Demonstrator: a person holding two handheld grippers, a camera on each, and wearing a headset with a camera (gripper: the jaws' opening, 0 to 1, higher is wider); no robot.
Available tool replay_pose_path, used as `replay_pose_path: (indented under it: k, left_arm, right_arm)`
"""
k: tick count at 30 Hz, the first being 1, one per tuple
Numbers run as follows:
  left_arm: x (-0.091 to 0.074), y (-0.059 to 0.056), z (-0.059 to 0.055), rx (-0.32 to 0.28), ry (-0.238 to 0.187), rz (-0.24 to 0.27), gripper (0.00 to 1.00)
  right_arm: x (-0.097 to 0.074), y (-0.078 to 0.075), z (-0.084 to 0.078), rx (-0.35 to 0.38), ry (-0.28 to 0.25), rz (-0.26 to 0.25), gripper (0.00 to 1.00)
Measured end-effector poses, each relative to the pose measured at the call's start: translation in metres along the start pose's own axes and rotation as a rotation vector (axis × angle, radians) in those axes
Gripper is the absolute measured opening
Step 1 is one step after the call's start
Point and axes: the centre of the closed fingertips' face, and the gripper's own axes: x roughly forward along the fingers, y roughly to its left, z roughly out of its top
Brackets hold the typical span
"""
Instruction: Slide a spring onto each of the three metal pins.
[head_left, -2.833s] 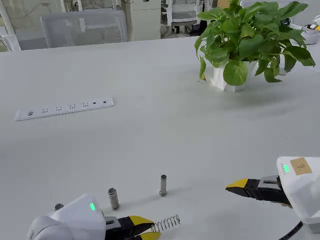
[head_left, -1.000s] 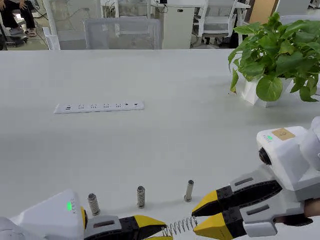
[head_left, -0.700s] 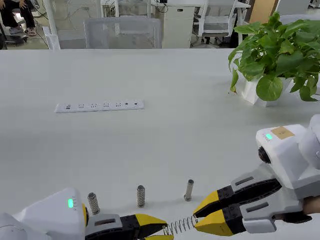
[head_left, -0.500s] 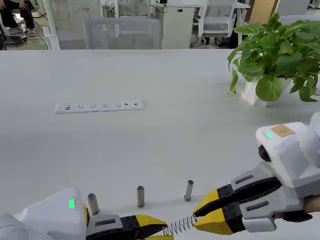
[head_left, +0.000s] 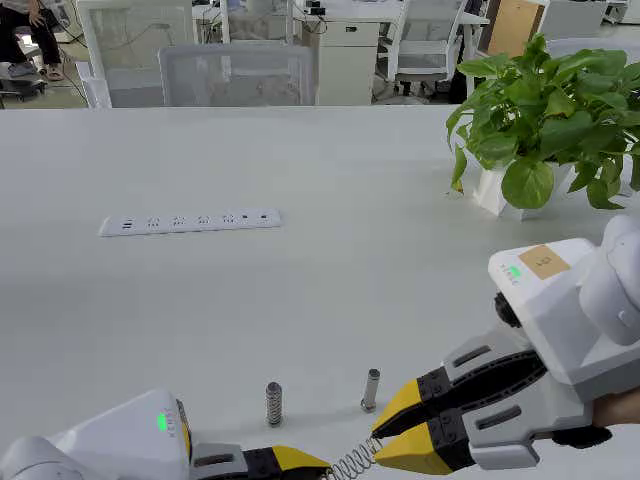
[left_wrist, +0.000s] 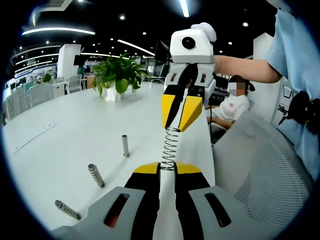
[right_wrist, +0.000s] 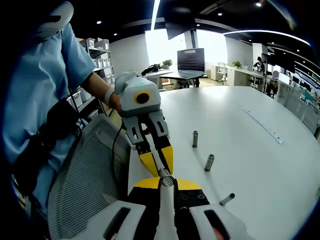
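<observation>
My left claw (left_wrist: 167, 169) is clamped on one end of the spring (left_wrist: 170, 147) and my right claw (head_left: 392, 442) is pinched on the other. The spring spans tip to tip, its long axis running claw to claw, roughly level above the worktop (head_left: 330, 300). The bare pin (head_left: 371, 389) stands upright just beyond my right claw, nearer it than the left. I judge the spring must be stood upright over that pin. The two sprung pins (left_wrist: 96, 175) sit further toward my left claw's side
</observation>
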Motion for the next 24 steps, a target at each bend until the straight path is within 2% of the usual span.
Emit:
replay_pose_path:
  k: [7, 11, 24]
  left_arm:
    - [0.004, -0.002, -0.008, 0.022, 0.044, -0.02, 0.07]
    - [0.005, -0.003, -0.01, 0.023, 0.057, -0.026, 0.07]
    - [0.005, -0.001, -0.013, 0.01, 0.051, -0.016, 0.06]
  right_arm:
    - [0.008, 0.003, 0.004, -0.064, 0.052, 0.008, 0.06]
    - [0.013, 0.005, 0.007, -0.085, 0.061, 0.017, 0.06]
    - [0.018, 0.004, 0.009, -0.124, 0.1, 0.029, 0.06]
